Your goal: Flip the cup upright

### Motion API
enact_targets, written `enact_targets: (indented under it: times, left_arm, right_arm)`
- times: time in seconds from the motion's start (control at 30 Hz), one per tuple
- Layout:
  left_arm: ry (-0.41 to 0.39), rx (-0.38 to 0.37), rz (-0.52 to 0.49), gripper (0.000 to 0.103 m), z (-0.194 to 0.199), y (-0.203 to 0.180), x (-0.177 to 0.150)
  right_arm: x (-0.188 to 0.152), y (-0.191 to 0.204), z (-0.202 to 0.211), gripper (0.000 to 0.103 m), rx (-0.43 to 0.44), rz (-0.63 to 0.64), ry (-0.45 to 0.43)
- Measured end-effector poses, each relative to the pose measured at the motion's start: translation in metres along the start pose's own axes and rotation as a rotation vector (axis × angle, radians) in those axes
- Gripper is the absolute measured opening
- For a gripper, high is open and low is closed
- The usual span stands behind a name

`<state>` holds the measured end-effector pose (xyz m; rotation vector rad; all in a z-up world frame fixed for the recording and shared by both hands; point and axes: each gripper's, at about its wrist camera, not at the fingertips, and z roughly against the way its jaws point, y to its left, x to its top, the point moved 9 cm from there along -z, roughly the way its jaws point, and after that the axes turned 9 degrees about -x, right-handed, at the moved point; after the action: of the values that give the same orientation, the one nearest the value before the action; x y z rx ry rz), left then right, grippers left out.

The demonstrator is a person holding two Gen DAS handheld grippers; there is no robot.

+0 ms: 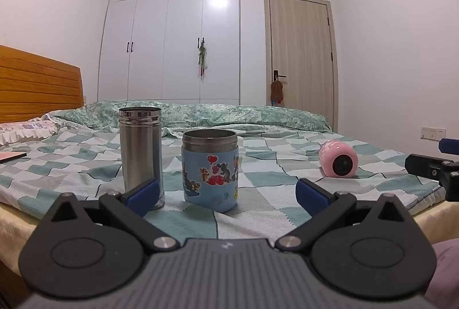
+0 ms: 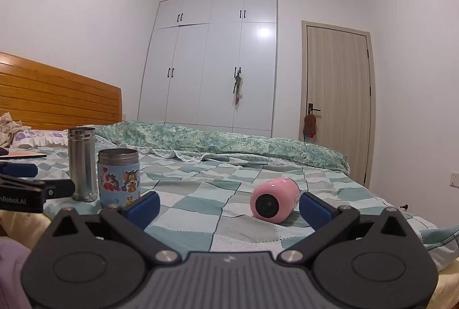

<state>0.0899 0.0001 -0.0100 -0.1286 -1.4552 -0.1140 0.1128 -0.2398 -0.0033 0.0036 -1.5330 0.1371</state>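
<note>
Your left gripper (image 2: 17, 195), seen from the right wrist, carries white lettering that reads "nRobot.AI" (its start is cut off). In its own view the left gripper (image 1: 226, 195) has its blue fingers spread wide, holding nothing, with the blue cartoon cup (image 1: 210, 169) and the steel flask (image 1: 141, 152) upright just beyond them. Your right gripper (image 2: 229, 207) is likewise spread and holding nothing. The pink cup (image 2: 274, 200) lies on its side on the checked bedsheet (image 2: 200, 202), just beside the right finger (image 2: 315, 210); whether they touch is unclear. Behind stand a white wardrobe (image 2: 212, 62) and a wooden door (image 2: 338, 96).
</note>
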Motion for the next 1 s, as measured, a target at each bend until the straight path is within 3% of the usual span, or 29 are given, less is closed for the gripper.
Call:
enact_targets:
  times: [1.0]
  left_arm:
    - [-0.011,0.000,-0.003,0.103,0.0005,-0.0002,0.0009]
  right_arm:
    - [-0.0004,0.0004,-0.0010,0.103,0.000,0.002,-0.002]
